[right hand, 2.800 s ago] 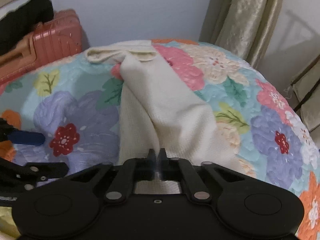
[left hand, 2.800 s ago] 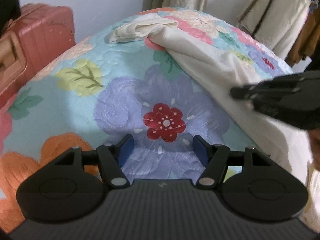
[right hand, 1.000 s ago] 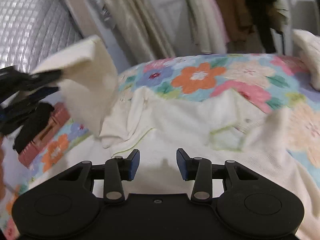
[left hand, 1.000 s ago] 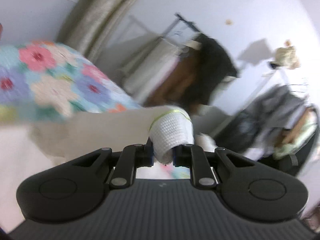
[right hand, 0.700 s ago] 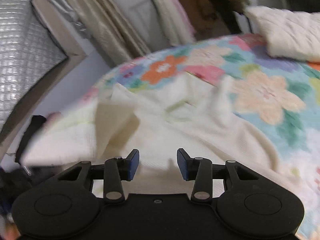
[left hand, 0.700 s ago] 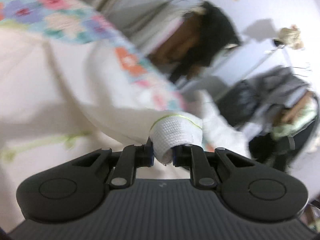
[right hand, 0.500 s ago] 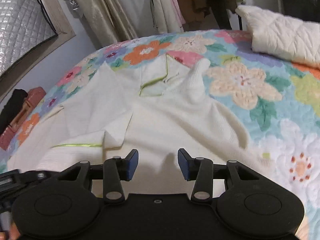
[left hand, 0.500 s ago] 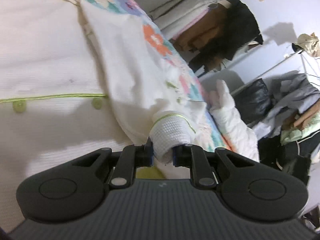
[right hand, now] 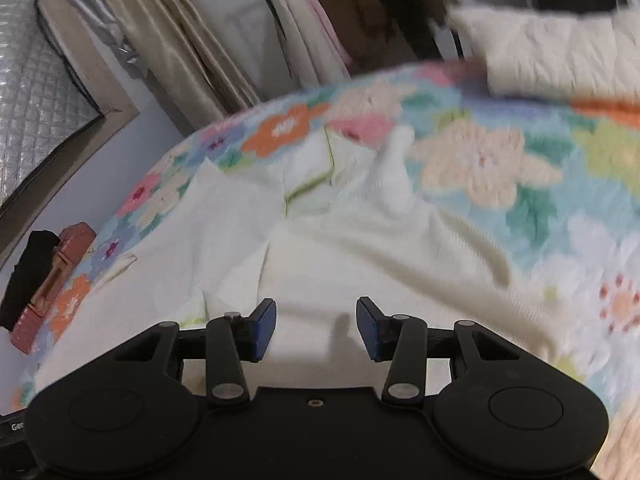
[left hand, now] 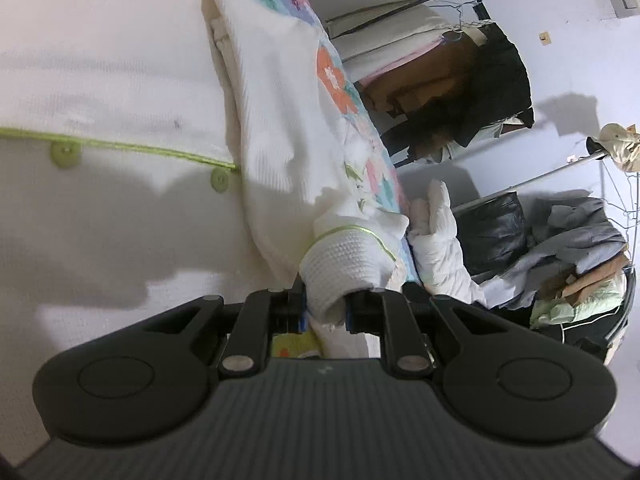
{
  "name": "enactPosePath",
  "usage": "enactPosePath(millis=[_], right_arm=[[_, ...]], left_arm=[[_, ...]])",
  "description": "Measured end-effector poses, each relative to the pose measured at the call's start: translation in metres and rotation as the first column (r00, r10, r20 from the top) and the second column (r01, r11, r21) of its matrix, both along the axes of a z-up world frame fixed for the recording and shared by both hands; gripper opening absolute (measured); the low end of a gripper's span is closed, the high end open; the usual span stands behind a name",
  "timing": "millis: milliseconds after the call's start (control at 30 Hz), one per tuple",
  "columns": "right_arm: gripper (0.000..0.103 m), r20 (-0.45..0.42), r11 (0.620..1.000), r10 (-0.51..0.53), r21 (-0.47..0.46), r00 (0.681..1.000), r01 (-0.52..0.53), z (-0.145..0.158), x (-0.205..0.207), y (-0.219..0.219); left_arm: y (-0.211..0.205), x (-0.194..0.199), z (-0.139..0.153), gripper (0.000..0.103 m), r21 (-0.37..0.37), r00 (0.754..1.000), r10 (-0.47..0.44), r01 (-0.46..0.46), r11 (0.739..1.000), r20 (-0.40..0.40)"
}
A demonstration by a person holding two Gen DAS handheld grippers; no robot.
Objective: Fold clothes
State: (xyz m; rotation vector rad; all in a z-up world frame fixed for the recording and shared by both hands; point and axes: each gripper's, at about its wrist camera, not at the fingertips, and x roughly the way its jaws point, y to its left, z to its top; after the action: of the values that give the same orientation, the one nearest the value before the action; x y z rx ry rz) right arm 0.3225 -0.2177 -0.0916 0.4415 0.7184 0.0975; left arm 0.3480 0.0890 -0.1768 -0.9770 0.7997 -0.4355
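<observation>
A bed with a flowered quilt filled the room, a clothes rack standing off at two o'clock in the left view. The cream cardigan lay spread over the quilt, its green-edged button band running toward nine o'clock. The left claw was clenched on the ribbed sleeve cuff. The right claw hung released above the cardigan's body, perhaps just off the cloth; that view was blurred.
</observation>
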Motion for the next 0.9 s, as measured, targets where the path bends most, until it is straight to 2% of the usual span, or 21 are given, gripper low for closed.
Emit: enactPosePath(millis=[100, 167, 200, 233, 300, 400, 433, 467, 500, 533, 700, 900], right_arm=[[0.050, 0.027, 0.991, 0.050, 0.121, 0.998, -0.053, 0.002, -0.002, -0.001], [0.056, 0.058, 0.992, 0.062, 0.109, 0.996, -0.068, 0.004, -0.006, 0.005], [0.063, 0.074, 0.992, 0.068, 0.099, 0.995, -0.075, 0.005, -0.009, 0.008], [0.065, 0.085, 0.990, 0.082, 0.105, 0.993, -0.091, 0.004, -0.009, 0.011], [0.066, 0.078, 0.972, 0.115, 0.197, 0.990, -0.128, -0.002, -0.006, 0.011], [0.075, 0.034, 0.924, 0.137, 0.357, 0.990, -0.140, -0.023, 0.001, 0.009], [0.073, 0.005, 0.916, 0.136, 0.380, 0.991, -0.128, -0.034, 0.005, 0.010], [0.066, -0.026, 0.910, 0.134, 0.398, 0.991, -0.113, -0.045, 0.009, 0.012], [0.040, -0.012, 0.917, 0.134, 0.380, 0.991, -0.120, -0.042, 0.009, 0.012], [0.018, 0.010, 0.926, 0.135, 0.354, 0.991, -0.130, -0.038, 0.008, 0.012], [0.011, 0.120, 0.961, 0.146, 0.220, 0.982, -0.170, -0.014, 0.003, 0.012], [0.009, 0.230, 0.981, 0.159, 0.069, 0.960, -0.179, 0.013, -0.005, 0.005]], left_arm=[[0.002, 0.001, -0.006, 0.015, -0.042, 1.000, 0.004, -0.006, 0.999, -0.030], [0.004, 0.002, -0.009, 0.015, -0.079, 0.999, 0.009, -0.012, 0.997, -0.045], [0.004, 0.002, -0.009, 0.015, -0.089, 0.999, 0.011, -0.015, 0.996, -0.048], [0.003, 0.001, -0.009, 0.015, -0.073, 0.999, 0.012, -0.016, 0.997, -0.047], [-0.001, 0.001, -0.006, 0.015, -0.020, 0.999, 0.013, -0.014, 1.000, -0.047], [-0.002, -0.002, -0.008, 0.015, -0.066, 0.998, 0.000, -0.004, 0.998, -0.057], [-0.003, -0.002, -0.009, 0.015, -0.073, 0.998, -0.006, 0.002, 0.997, -0.065], [-0.004, -0.002, -0.009, 0.015, -0.072, 0.997, -0.011, 0.005, 0.997, -0.076], [-0.006, -0.002, -0.008, 0.015, -0.065, 0.996, -0.012, 0.007, 0.998, -0.088], [-0.006, -0.002, -0.008, 0.015, -0.065, 0.995, -0.014, 0.008, 0.998, -0.095], [-0.018, 0.002, 0.005, 0.015, -0.100, 0.996, -0.048, 0.040, 0.994, -0.073], [-0.055, -0.002, 0.027, 0.016, -0.019, 0.996, -0.088, 0.087, 0.996, -0.009]])
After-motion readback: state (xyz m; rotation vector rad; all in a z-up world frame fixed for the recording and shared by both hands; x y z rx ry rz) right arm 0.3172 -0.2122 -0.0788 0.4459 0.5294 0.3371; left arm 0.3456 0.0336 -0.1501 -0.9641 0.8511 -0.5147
